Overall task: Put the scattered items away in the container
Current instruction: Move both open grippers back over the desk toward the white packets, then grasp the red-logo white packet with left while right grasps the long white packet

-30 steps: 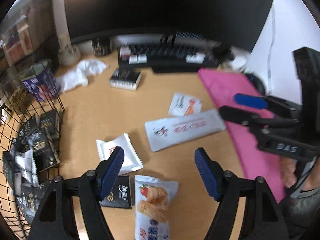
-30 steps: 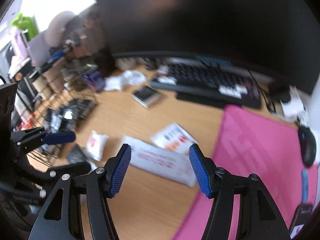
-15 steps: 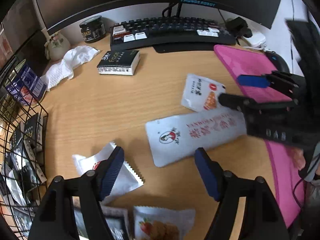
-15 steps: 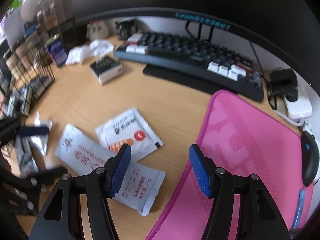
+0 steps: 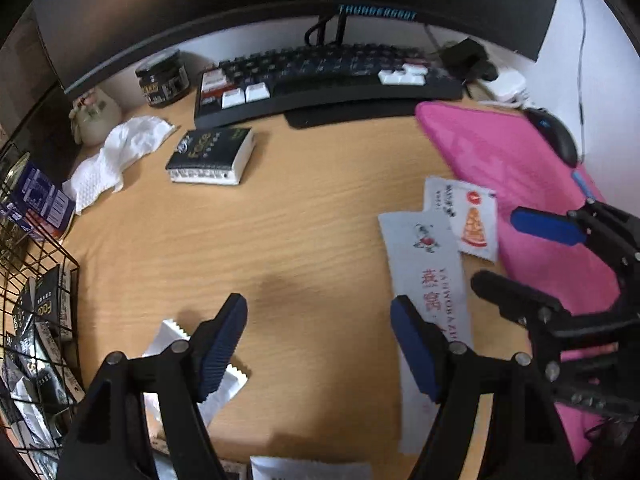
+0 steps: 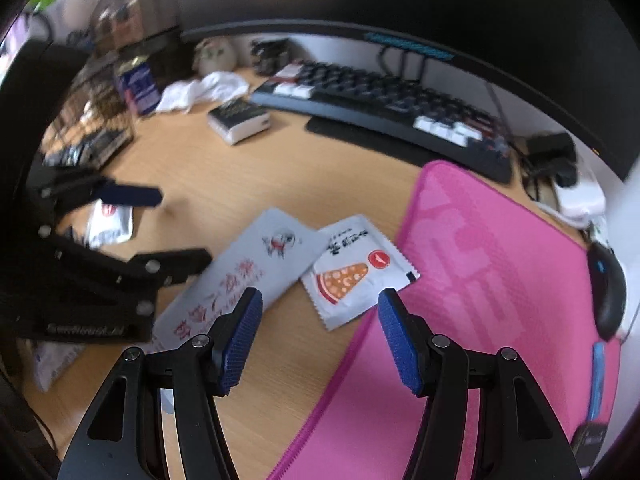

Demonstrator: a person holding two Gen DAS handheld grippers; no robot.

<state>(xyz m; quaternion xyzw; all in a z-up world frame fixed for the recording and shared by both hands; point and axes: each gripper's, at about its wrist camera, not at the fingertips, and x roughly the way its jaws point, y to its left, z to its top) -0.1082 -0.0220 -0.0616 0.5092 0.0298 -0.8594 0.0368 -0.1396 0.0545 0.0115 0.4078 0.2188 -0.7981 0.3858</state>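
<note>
Left gripper (image 5: 318,344) hovers above the wooden desk (image 5: 280,240) with its blue fingers spread wide and nothing between them; bare desk shows in the gap. Right gripper (image 6: 320,336) is likewise spread and empty, poised low over the near edge of a small white sachet (image 6: 356,272) printed with a pizza slice. That sachet lies flat on the desk, one corner touching the edge of the pink mat (image 6: 500,280) and its other side overlapping the end of a long white packet (image 6: 244,276) with red lettering. In the left wrist view the long packet (image 5: 432,280) runs just beside the left gripper's right-hand finger, sachet (image 5: 464,212) at its far end. A small white wrapper with serrated edges (image 5: 224,380) lies partly under the left-hand finger of the left gripper; another packet edge (image 5: 308,470) shows at the bottom of the frame, too cropped to identify. The wire basket (image 5: 48,300) stands at the left edge of the desk, already holding dark packets. Behind: black box (image 5: 210,154), crumpled tissue (image 5: 120,152), keyboard (image 5: 320,76), dark jar (image 5: 164,78), mouse (image 5: 554,138). Right wrist view is somewhat blurred.
</note>
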